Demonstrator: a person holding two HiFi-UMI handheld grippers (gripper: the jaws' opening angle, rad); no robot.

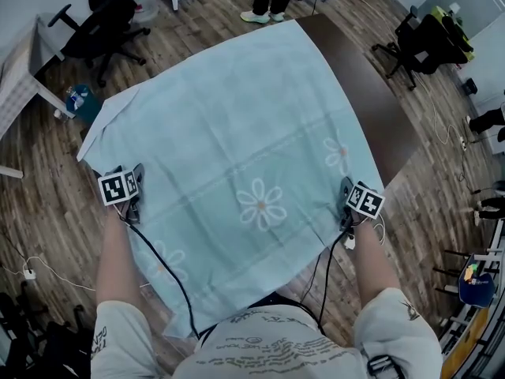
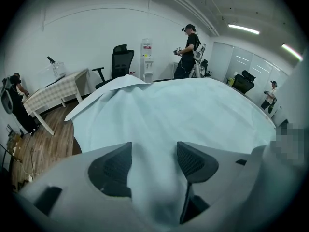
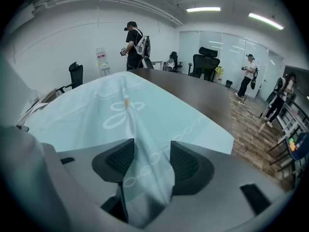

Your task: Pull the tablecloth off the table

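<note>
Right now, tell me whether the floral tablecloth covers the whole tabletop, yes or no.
No: in the head view the tablecloth leaves a wide strip of the dark brown tabletop bare along the right side.

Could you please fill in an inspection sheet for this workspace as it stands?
Surface: dark table, bare along its right side.
Job's things: pale blue flowered tablecloth covers most of it.
Clutter: nothing seen on the cloth.
Grippers: left gripper and right gripper each shut on a pinched fold of cloth.
Cables: black cables trail from both grippers toward the person.
Surroundings: wood floor, office chair, standing person.
</note>
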